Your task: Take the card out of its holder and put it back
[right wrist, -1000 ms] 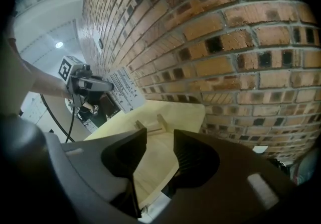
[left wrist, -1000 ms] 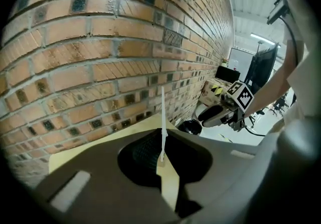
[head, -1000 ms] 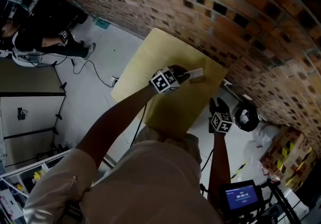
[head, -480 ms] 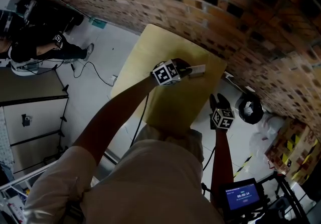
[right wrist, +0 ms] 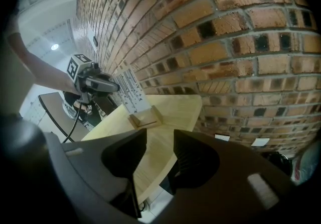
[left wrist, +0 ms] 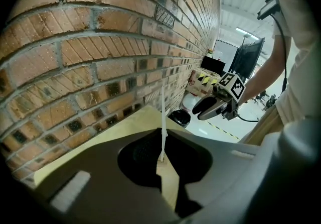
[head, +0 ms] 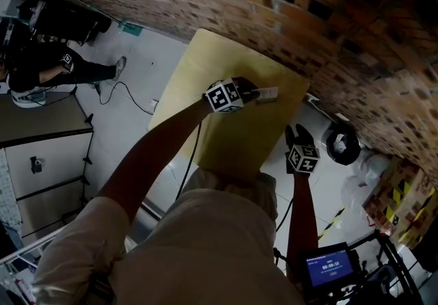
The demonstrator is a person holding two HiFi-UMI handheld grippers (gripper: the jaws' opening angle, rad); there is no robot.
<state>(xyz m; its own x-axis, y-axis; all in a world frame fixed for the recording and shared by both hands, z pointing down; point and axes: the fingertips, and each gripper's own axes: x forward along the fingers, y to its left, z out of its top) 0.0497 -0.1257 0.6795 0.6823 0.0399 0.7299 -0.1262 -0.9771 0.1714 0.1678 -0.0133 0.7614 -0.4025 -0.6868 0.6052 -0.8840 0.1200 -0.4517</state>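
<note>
Two grippers, only one busy: left gripper (left wrist: 161, 157) pinched tight on the upper edge of the card (right wrist: 128, 89), right gripper (right wrist: 159, 153) spread wide around nothing, parked off the corner of the table (head: 195, 81). Card upright, lower edge down at the slot of the holder (right wrist: 146, 116), close to the brick wall (right wrist: 225, 42); hard to tell whether fully seated. Likely the putting-back step, so best to hold the card plumb, line its bottom edge with the slot, press straight down without twisting, and let go only once bottomed out. Thin, stiff, pale card printed with rows of small marks; small grooved block of light wood; smooth pale-yellow table; rough, pitted brick.
</note>
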